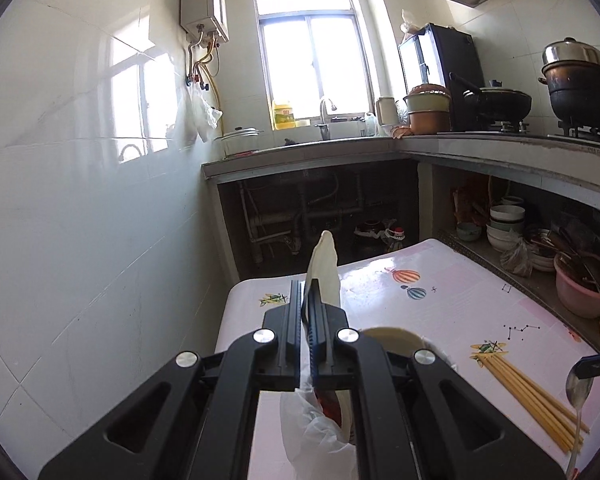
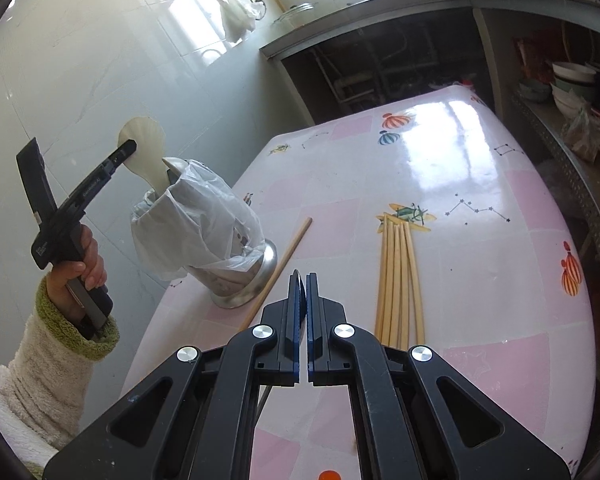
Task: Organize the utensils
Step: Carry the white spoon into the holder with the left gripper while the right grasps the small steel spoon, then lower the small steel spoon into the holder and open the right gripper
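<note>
- Pinching a cream rice paddle (image 2: 142, 148) by its blade, the left gripper (image 1: 306, 312) has its jaws pressed tight on it — the handle end sits down in the holder (image 2: 204, 232), so this looks like the paddle being stood upright there.
- The holder, a metal cup lined with a white bag (image 2: 216, 200), stands near the table's (image 2: 480, 184) left edge, just under the left gripper.
- The right gripper (image 2: 302, 300) is closed on a metal spoon (image 1: 578, 392) — its bowl hangs below the tips, probably next for the holder.
- A bundle of chopsticks (image 2: 400, 280) lies flat just right of the right gripper; one stray chopstick (image 2: 280, 268) lies beside the holder's base.
</note>
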`<state>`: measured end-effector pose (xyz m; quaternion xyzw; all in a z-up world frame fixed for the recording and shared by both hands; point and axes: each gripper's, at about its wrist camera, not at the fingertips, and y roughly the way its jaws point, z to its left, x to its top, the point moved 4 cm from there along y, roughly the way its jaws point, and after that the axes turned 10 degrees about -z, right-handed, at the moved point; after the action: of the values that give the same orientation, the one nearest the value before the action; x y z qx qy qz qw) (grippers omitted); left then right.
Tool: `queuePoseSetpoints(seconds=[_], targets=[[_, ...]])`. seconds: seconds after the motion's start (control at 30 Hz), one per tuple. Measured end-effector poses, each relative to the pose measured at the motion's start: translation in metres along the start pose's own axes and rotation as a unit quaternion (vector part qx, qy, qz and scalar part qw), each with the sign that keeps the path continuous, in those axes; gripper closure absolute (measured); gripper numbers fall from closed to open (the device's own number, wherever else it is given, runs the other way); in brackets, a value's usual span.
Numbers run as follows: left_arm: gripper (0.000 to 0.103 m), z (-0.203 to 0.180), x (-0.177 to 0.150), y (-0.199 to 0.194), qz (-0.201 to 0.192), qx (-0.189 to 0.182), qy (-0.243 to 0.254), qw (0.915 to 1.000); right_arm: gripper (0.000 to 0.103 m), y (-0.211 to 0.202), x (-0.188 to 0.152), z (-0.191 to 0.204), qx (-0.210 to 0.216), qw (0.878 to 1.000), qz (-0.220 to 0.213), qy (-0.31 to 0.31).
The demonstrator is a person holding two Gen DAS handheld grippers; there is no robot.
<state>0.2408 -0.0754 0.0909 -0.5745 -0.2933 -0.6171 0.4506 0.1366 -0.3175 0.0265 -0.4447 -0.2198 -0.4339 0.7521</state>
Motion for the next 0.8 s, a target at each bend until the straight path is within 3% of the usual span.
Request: queuePoseSetpoints(seconds=[0.27,0.37,0.53,0.7,0.8], targets=[[0.100,-0.008,-0.030,-0.004,0.047,-0.025,0.016,0.9985,0.102,0.001,0.004,0.003,0.014,1.000,0.000,0.000],[0.100,-0.010,-0.040,-0.001,0.082,-0.030,0.021,0.9959,0.102,0.000,0.006,0.005,0.016,1.000,-0.001,-0.002],[0.097,-0.003,-0.038,-0.002,0.107,-0.042,-0.021,0.9931,0.102,-0.006,0.016,0.009,0.019,1.000,-0.010,-0.010],[0.059,0.009,-0.027,-0.010,0.106,-0.083,-0.099,0.9859,0.102,-0.015,0.047,0.022,0.028,0.998,-0.041,-0.032],[0.049,0.018,-0.022,-0.021,0.091,-0.085,-0.132,0.9834,0.102,-0.018,0.073,0.036,0.032,0.996,-0.067,-0.056]])
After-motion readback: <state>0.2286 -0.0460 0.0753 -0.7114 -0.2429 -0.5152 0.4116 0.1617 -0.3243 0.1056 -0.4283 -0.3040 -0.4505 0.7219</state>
